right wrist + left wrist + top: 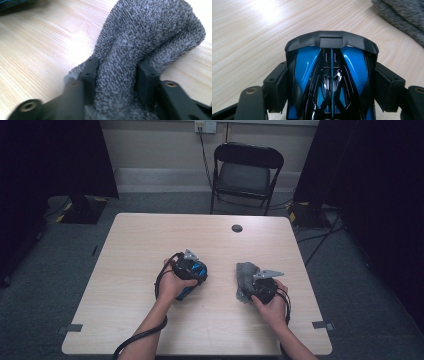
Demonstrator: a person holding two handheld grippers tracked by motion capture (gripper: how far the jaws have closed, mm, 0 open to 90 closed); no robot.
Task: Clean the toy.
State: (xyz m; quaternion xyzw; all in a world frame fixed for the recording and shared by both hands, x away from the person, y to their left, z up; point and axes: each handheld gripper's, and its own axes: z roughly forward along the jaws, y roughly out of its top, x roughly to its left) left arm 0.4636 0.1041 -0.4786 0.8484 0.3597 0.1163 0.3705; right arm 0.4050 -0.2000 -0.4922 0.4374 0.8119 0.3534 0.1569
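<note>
Near the worktop [150,235] middle, the left gripper [332,82] jaws clamped a blue-black toy car [329,75]; the right gripper [115,75] jaws pinched a grey cloth [150,32]. Wiping gently would probably work best, car held steady

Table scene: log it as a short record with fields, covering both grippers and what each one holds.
surface: light wooden table
left gripper: shut on the blue and black toy car
toy car: glossy, gripped by its sides between the pads, black end pointing away
right gripper: shut on the grey cloth
grey cloth: fuzzy, bunched between the pads, the rest lying on the table
spacing: car and cloth apart, side by side
background: black folding chair beyond the table
</note>
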